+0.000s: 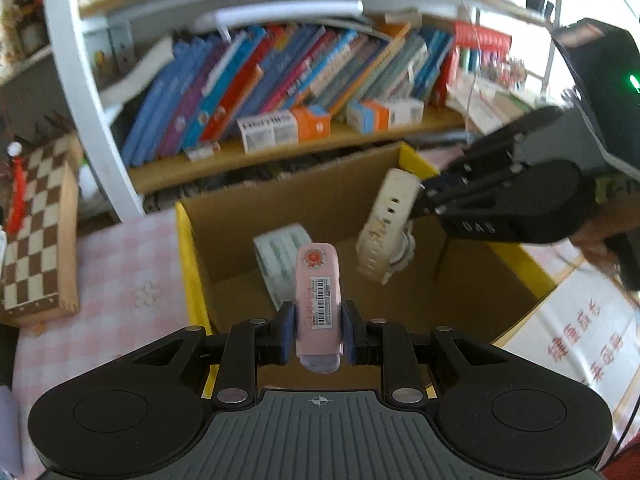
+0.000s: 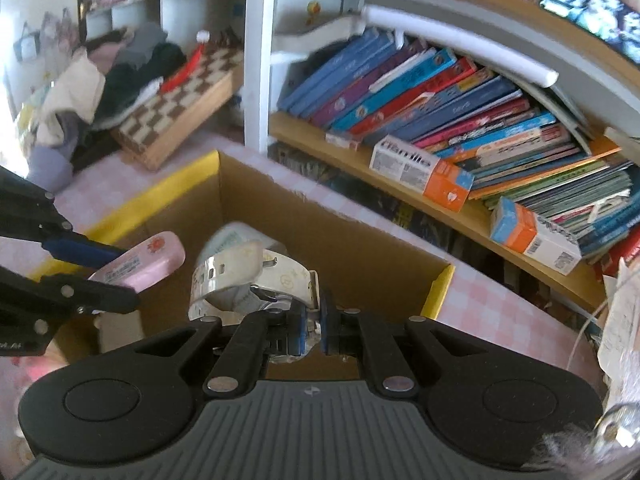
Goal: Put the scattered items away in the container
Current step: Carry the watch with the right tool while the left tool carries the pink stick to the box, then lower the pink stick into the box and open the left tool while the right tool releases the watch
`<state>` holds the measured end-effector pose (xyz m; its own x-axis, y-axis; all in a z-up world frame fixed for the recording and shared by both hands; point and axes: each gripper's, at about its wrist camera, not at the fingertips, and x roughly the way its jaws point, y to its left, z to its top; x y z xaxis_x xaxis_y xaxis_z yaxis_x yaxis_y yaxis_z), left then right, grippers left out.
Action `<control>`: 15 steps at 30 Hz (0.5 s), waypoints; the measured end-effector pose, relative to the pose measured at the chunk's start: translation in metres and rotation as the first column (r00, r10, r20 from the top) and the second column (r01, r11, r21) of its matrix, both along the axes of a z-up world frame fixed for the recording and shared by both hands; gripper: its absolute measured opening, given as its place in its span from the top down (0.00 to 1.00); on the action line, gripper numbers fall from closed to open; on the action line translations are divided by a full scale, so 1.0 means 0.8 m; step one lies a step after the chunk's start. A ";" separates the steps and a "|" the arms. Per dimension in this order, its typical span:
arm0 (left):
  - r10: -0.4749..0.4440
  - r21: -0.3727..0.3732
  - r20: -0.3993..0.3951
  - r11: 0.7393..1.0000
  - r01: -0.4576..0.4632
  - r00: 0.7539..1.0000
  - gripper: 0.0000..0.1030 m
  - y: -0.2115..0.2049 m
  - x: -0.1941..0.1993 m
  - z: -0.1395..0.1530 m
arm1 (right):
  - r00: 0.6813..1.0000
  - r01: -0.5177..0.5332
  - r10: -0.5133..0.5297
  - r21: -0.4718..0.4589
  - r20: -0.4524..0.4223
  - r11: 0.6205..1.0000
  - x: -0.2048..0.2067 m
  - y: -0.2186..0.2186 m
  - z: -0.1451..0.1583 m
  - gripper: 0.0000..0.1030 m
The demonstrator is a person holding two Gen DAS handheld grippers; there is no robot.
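Note:
My left gripper [image 1: 319, 332] is shut on a pink case [image 1: 319, 292] with a barcode label and holds it over the open cardboard box [image 1: 304, 208] with yellow flaps. My right gripper [image 2: 313, 330] is shut on a white wristwatch [image 2: 248, 276] and holds it above the same box [image 2: 360, 248]. In the left wrist view the right gripper [image 1: 424, 200] comes in from the right with the watch [image 1: 386, 228] hanging from it. In the right wrist view the left gripper [image 2: 100, 276] holds the pink case [image 2: 140, 262] at the left. A roll of printed tape [image 1: 280, 260] lies inside the box.
The box stands on a pink checked cloth [image 1: 120, 272]. A bookshelf [image 1: 280, 80] full of books and small cartons rises behind it. A folded chessboard [image 1: 36, 232] lies to the left. A white printed bag [image 1: 580, 332] lies to the right of the box.

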<state>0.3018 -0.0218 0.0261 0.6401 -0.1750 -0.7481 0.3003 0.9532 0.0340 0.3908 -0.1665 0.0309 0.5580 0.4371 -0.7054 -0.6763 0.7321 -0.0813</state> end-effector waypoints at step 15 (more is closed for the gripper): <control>-0.156 0.083 -0.212 0.981 0.177 0.965 0.78 -0.034 0.049 -0.041 | 0.981 -0.193 0.178 -0.260 -0.078 0.946 0.068 0.050 -0.051 0.94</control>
<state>0.3411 -0.0491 -0.0069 0.4406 -0.1832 -0.8788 0.4652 0.8839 0.0489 0.4451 -0.1266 -0.0100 0.4438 0.3226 -0.8360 -0.8068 0.5500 -0.2160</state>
